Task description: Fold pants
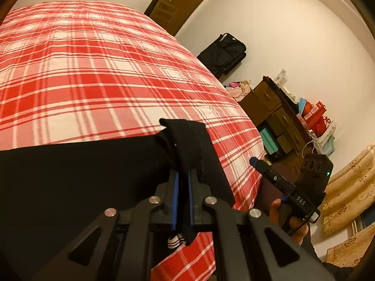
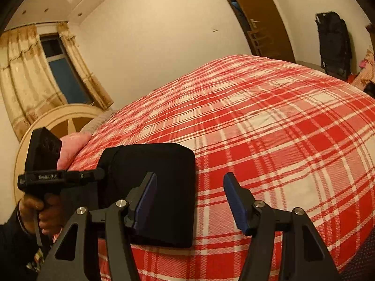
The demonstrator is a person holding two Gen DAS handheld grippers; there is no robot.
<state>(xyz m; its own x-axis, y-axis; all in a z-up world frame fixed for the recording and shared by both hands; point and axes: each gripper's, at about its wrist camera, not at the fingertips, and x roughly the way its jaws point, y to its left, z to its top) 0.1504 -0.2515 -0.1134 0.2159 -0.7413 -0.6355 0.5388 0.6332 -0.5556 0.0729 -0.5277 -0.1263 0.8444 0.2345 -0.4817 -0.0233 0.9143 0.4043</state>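
The black pants (image 2: 154,187) lie folded into a compact rectangle near the front edge of the bed. In the left wrist view the pants (image 1: 70,182) fill the lower left. My left gripper (image 1: 182,175) is shut on a raised fold of the pants' edge (image 1: 187,140); it shows in the right wrist view (image 2: 100,173) at the pants' left side. My right gripper (image 2: 189,182) is open and empty, hovering just above the pants' right edge; its left finger (image 2: 145,199) is over the cloth. It shows in the left wrist view (image 1: 254,161) to the right, off the bed's edge.
The bed has a red and white plaid cover (image 2: 269,128). A pink pillow (image 2: 72,145) and a round cream headboard (image 2: 58,121) are at its left end. A dark cabinet with boxes and bags (image 1: 281,117), a black suitcase (image 1: 225,53) and curtains (image 1: 346,187) stand beyond the bed.
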